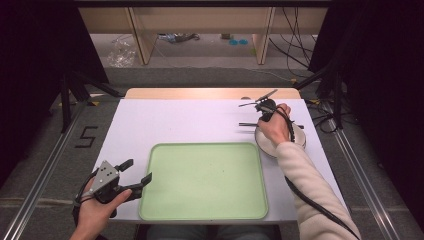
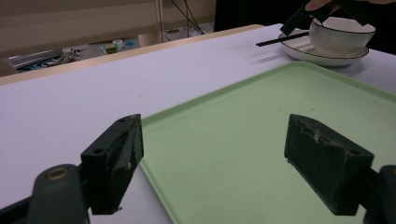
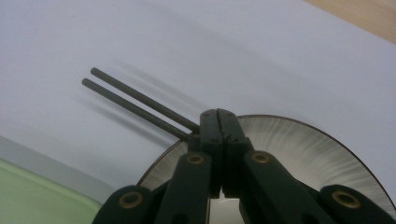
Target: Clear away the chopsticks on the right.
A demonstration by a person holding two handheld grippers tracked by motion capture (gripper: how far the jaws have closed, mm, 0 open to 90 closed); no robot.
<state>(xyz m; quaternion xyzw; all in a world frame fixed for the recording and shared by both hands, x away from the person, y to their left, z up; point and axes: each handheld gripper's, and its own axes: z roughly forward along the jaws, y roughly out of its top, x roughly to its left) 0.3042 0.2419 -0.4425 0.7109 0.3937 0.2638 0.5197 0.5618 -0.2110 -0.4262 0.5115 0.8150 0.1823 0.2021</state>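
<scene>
Counter [image 1: 175, 125]: white top, wooden strip along far edge.
Tray [image 1: 205, 181]: pale green, rounded corners, bare, at near centre of counter.
Plate [image 2: 322, 55]: white, dark rim, just beyond tray's far right corner; carrying bowl.
Bowl [image 2: 343, 32]: white, dark-rimmed, upright on plate.
Left tongs [image 1: 136, 176]: held at tray's near left corner, jaws spread wide, nothing between them.
Right tongs [image 3: 218, 122]: over plate edge, jaws pressed together, tips clamped on near ends of chopsticks.
Chopsticks [image 3: 135, 105]: two black sticks, side by side, reaching from plate rim out over counter.
</scene>
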